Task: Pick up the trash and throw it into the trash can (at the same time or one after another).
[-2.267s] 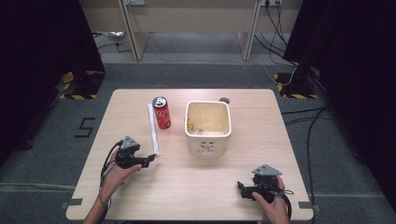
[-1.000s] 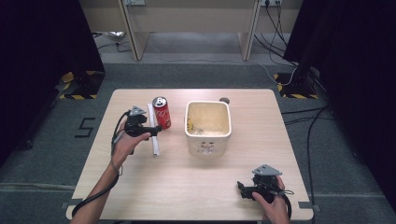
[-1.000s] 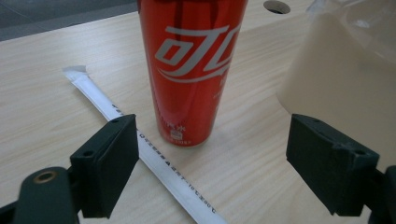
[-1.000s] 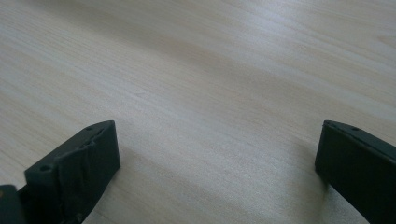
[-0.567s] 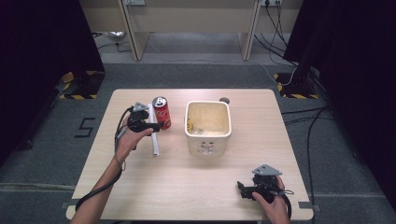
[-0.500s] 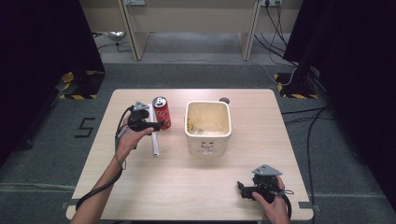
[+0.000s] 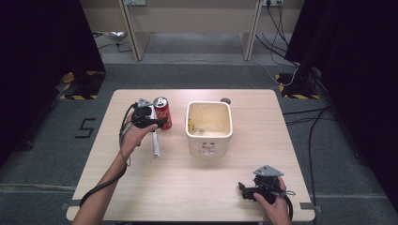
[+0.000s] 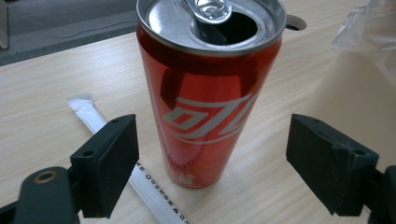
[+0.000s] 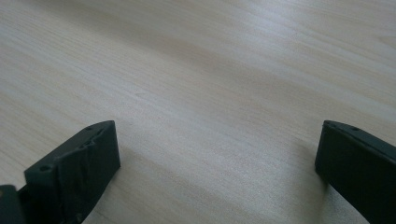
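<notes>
The left gripper [image 8: 212, 158] stands wide open with the upright red can [image 8: 208, 93] between its jaws, untouched, likely lined up for a grasp. The can stands on the surface [image 7: 178, 187] beside a wrapped straw [image 7: 155, 143] and a tub [image 7: 209, 126]. The right gripper [image 7: 248, 191] rests open and empty near the front edge.

Grey carpet floor [image 7: 197, 75] marked "5" [image 7: 85, 128], black curtains [image 7: 42, 42], wooden desk [image 7: 187, 18].

Left gripper [image 7: 157, 123] reaches forward, right gripper [image 7: 245, 190] rests low, both jaws spread.
</notes>
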